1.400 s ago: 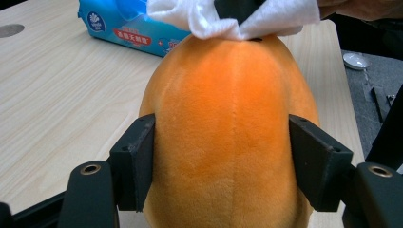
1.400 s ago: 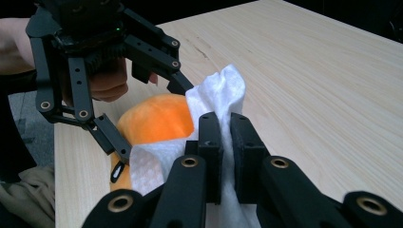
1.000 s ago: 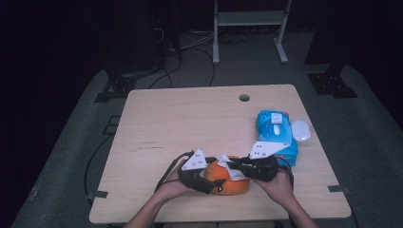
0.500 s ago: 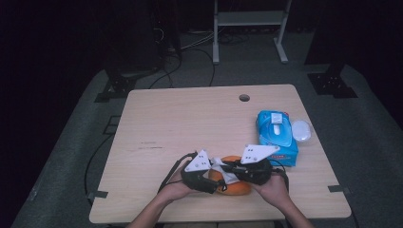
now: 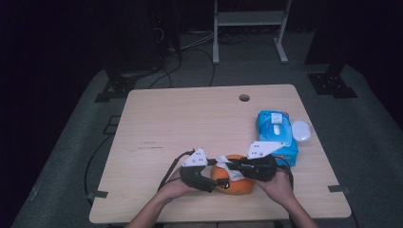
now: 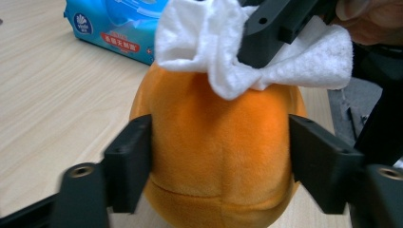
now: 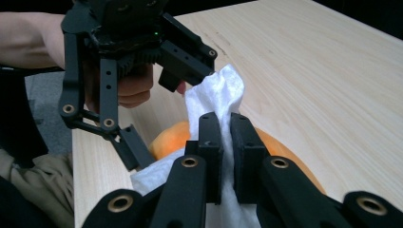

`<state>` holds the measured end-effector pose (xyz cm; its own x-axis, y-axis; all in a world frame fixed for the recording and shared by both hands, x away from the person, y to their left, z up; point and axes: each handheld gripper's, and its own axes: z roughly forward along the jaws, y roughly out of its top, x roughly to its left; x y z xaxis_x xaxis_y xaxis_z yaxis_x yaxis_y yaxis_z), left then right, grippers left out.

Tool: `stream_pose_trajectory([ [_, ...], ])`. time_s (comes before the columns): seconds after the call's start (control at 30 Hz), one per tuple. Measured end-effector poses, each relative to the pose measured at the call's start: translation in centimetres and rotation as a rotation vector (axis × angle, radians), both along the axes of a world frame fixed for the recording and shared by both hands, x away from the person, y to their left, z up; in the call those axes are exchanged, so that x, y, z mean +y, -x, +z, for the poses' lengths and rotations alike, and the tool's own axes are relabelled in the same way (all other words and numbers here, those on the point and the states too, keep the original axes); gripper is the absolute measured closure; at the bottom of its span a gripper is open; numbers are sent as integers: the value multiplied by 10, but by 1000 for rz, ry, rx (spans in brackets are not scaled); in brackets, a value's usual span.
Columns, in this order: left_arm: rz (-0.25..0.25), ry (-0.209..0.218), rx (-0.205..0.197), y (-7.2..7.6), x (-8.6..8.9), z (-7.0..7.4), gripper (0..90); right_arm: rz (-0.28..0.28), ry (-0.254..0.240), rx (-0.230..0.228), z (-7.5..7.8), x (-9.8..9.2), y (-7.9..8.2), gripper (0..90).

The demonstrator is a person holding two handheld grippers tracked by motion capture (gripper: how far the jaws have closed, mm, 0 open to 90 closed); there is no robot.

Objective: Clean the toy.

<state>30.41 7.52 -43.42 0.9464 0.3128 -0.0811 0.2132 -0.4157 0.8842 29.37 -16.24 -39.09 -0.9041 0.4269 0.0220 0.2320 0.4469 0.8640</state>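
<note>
An orange plush toy (image 5: 236, 186) lies near the table's front edge. My left gripper (image 5: 215, 183) has it from the left, the two jaws pressing on its sides (image 6: 214, 142). Those jaws closed in and have just eased open a little, with the toy still between them. My right gripper (image 7: 226, 137) is shut on a white wipe (image 7: 214, 92) and holds it on top of the toy. In the left gripper view the wipe (image 6: 190, 38) drapes over the toy's far end under the right gripper (image 6: 266, 33).
A blue pack of wet wipes (image 5: 275, 135) lies to the right of the toy, with a white oval object (image 5: 301, 129) beside it. The wooden table (image 5: 190, 123) has a cable hole (image 5: 244, 98) at the back. Both hands sit at the front edge.
My right gripper has shifted a little to the left with the wipe, onto the toy. The left gripper has stayed at the toy's left side.
</note>
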Motion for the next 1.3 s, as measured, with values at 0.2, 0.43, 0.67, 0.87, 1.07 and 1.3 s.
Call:
stream_pose_trajectory([
  [0.2, -23, -32, -51, 10, -9, 5, 323, 46, 20, -29, 3, 18, 13, 834],
  [0.43, -30, -38, -56, 10, -7, 2, 331, 5, 24, -33, 5, 6, 5, 835],
  [0.67, -26, -27, -37, 7, -4, -1, 262, -68, -6, 8, 1, -25, -6, 835],
  [0.87, -6, 31, 26, 1, -4, 2, 137, -48, 8, 7, 0, -17, -1, 835],
  [1.07, -37, -22, -6, 6, -8, -4, 199, 22, 19, 7, -1, 6, 9, 833],
  [1.3, -61, -32, -25, 8, -5, -4, 244, -4, 14, 2, 3, 0, 5, 834],
])
